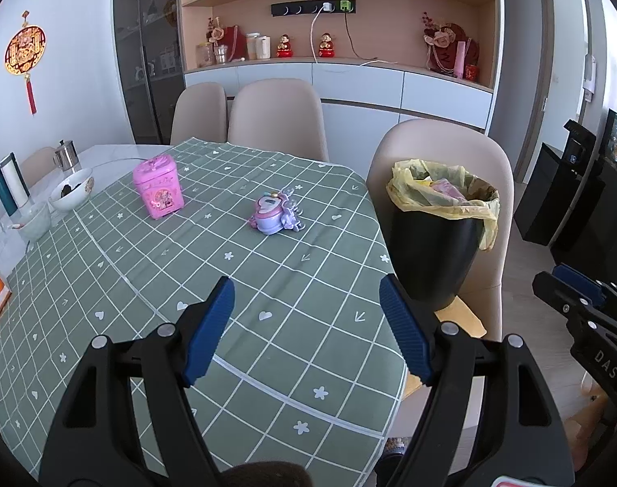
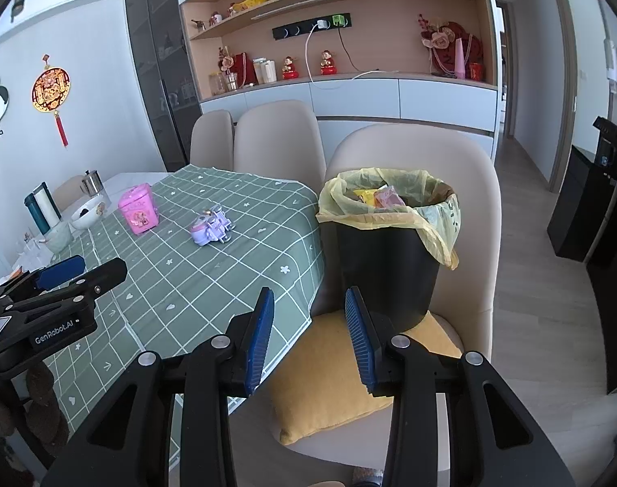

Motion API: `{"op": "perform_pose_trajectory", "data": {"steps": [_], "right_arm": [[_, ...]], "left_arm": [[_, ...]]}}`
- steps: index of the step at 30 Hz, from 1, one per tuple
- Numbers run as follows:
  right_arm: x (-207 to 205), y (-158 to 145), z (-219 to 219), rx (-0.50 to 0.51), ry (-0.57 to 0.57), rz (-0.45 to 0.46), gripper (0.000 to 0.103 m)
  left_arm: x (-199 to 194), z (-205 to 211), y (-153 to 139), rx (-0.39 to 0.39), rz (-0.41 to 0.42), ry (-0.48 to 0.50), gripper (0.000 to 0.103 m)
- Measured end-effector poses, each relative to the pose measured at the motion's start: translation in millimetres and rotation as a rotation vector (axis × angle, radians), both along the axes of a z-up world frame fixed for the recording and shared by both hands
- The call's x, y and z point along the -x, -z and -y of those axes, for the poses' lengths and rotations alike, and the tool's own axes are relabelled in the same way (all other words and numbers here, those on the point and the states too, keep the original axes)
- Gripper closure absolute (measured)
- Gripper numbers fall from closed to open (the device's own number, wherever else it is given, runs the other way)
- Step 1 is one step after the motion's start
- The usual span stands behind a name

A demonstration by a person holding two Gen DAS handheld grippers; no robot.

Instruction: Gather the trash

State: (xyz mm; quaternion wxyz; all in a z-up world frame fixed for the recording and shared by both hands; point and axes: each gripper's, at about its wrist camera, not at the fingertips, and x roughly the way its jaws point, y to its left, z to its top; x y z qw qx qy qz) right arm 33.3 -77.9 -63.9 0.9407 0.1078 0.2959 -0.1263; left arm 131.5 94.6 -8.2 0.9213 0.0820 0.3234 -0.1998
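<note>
Both my grippers are empty: my left gripper (image 1: 306, 324) hangs over the near part of the green checked tablecloth (image 1: 146, 284) with its jaws spread wide, and my right gripper (image 2: 310, 337) is parted less widely above the yellow cushion (image 2: 328, 385) on the beige chair (image 2: 470, 203). The black trash bin (image 2: 385, 268) stands on that chair at about one o'clock from my right gripper, its yellow liner bag (image 2: 438, 239) folded over the rim and wrappers already showing inside. On the cloth I see only a pink toy box (image 1: 159, 186) at eleven o'clock and a lilac toy (image 1: 276, 216) at twelve — toys, I judge, not rubbish — so the table looks nearly done. To finish well I would scan the far left edge, near the white bowl (image 1: 71, 195), for leftover scraps before closing on anything. If I then take the bag, I should pinch the loose liner at the rim — not the bin wall — so the bin does not tip off the cushion.
</note>
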Motion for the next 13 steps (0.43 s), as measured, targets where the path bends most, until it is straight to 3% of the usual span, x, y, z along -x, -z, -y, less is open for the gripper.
{"op": "perform_pose_trajectory", "data": {"steps": [5, 10, 13], "right_arm": [[-3.6, 0.5, -1.1, -0.005, 0.000, -0.007, 0.068], [-17.6, 4.7, -6.2, -0.003, -0.015, -0.030, 0.068], [-45.7, 14.1, -14.8, -0.002, -0.089, -0.080, 0.064]], "left_arm": [[-10.1, -6.2, 7.3, 0.007, -0.015, -0.025, 0.033], [-27.7, -17.4, 23.4, 0.020, -0.101, -0.059, 0.033], [-48.9, -50.9, 41.5, 0.025, -0.148, -0.195, 0.033]]}}
